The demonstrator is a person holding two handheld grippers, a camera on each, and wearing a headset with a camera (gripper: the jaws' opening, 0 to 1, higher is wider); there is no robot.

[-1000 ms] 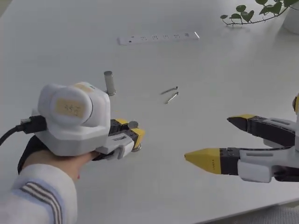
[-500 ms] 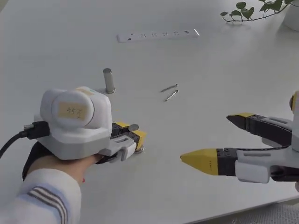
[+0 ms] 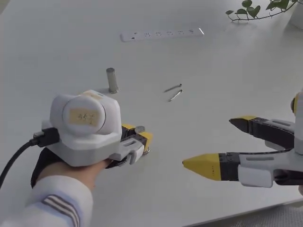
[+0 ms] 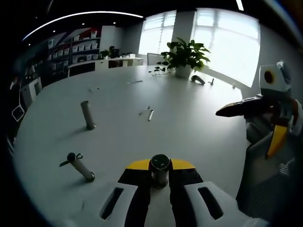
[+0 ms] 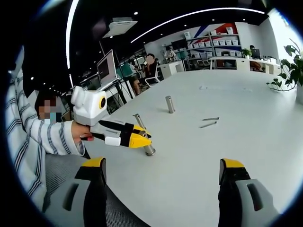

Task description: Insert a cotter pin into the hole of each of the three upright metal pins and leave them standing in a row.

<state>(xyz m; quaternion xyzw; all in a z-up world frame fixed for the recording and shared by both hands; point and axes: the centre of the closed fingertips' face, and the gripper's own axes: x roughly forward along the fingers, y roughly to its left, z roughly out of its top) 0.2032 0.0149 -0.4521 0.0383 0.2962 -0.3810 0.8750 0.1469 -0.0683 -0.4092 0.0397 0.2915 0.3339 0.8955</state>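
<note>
Presently the left gripper [image 3: 140, 138] sits at the near left of the white table [image 3: 213, 71], its yellow-tipped jaws pressed together on the held metal pin [image 4: 160, 169]. That pin stands upright between the tips, its round top just above them; its foot looks to rest on the table surface.

The right gripper [image 3: 207, 142] hangs at the near right, jaws spread wide and pinching nothing — well apart from the left gripper and from every pin.

Other task items, as observed:
- A second metal pin [image 3: 111, 79] stands upright on its own, beyond the left gripper and apart from it.
- A third metal pin [image 4: 80, 166] is seen in the left gripper view, to the left of the held pin. A fitted cotter pin [image 4: 71, 159] crosses its top end. It appears to lean in that view; the lens curve prevents a firm finding on tilt.
- Two loose cotter pins [image 3: 174, 92] lie flat near the middle of the table, just beside one another, roughly parallel, and to the right of the second metal pin.

Surroundings — a white power strip [image 3: 161, 34] lies toward the far side of the table, and the trailing leaves of a plant [image 3: 251, 9] reach in at the far right corner.
</note>
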